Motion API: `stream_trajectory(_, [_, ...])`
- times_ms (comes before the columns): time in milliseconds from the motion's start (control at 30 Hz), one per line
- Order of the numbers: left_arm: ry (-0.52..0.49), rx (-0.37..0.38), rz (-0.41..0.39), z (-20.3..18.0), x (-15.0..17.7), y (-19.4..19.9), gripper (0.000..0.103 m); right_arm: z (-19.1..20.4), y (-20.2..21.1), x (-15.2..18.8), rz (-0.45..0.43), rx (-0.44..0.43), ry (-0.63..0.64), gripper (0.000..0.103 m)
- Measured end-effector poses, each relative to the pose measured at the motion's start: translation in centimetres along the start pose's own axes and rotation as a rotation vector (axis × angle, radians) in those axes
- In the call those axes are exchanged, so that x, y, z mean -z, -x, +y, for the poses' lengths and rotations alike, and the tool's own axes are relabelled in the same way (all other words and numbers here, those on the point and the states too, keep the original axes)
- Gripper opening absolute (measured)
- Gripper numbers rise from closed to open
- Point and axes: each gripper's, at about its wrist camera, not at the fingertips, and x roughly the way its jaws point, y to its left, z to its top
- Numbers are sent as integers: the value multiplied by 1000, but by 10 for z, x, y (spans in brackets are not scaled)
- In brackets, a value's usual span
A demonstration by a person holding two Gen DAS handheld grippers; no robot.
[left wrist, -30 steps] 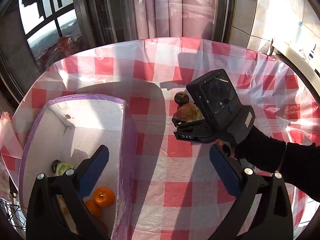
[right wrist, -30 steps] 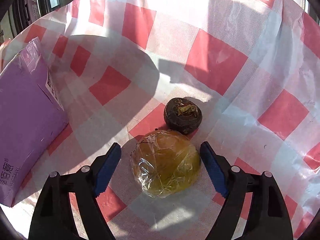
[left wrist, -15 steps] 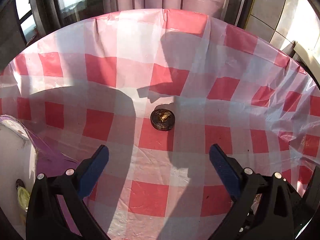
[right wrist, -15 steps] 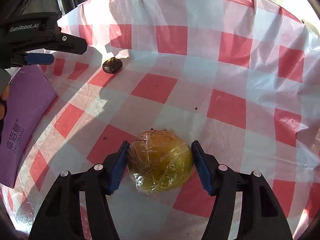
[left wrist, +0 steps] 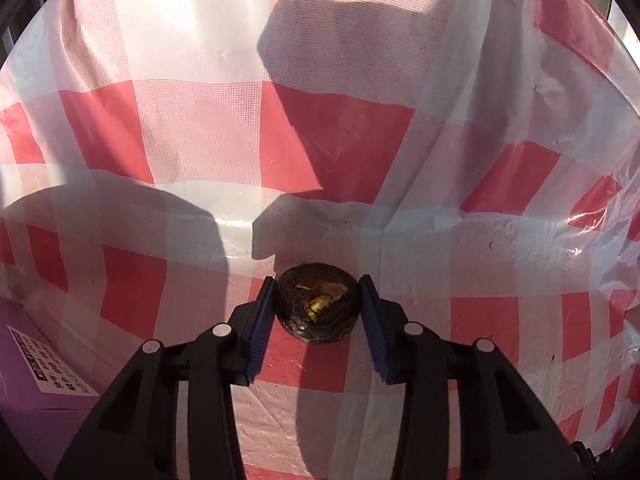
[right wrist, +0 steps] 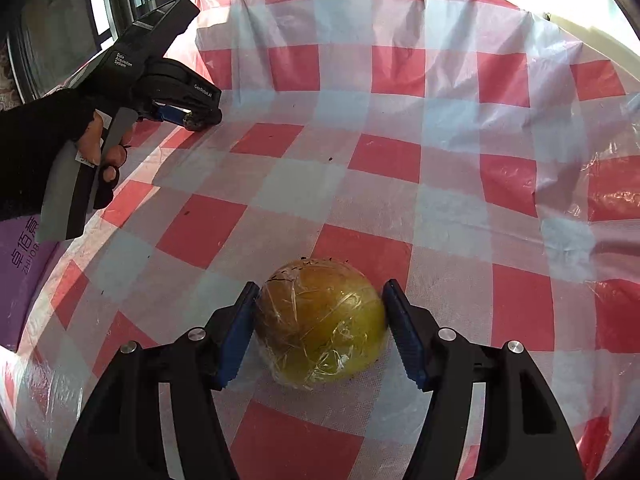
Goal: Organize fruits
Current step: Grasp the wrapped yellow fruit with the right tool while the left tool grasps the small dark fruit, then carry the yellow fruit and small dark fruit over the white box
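Note:
A small dark round fruit (left wrist: pixel 318 307) lies on the red-and-white checked tablecloth (left wrist: pixel 200 160). My left gripper (left wrist: pixel 318 292) straddles it, both blue pads touching its sides. In the right wrist view the left gripper (right wrist: pixel 192 114) shows at the far left, down on the cloth. My right gripper (right wrist: pixel 320 308) is shut on a yellow round fruit wrapped in clear film (right wrist: pixel 322 326) and holds it just above the cloth.
A purple box (left wrist: pixel 36 384) stands at the left, its side with a white label; it also shows in the right wrist view (right wrist: pixel 20 280). The table's far edge and window frames (right wrist: pixel 60 20) lie beyond.
My left gripper moved forward onto the dark fruit and closed its pads against it. My right gripper keeps the wrapped fruit and has drawn further back from the dark fruit.

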Motion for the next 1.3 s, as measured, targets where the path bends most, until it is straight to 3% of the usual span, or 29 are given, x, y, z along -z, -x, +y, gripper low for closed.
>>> stream_trajectory(333, [-32, 111, -8, -31, 77, 51, 41, 3, -1, 1, -2, 28, 24, 63])
stream_trajectory(600, [-177, 161, 2, -50, 122, 75, 41, 3, -1, 0, 3, 38, 17, 62])
stream_trajectory(767, [-254, 162, 3, -43, 144, 97, 41, -6, 10, 0, 33, 31, -145, 62])
stream_trajectory(900, [-299, 183, 49, -36, 165, 111, 41, -2, 36, 12, 43, 38, -249, 62])
stream_trajectory(1300, [-414, 294, 155, -13, 233, 158, 41, 59, 92, 76, 192, 65, -373, 62])
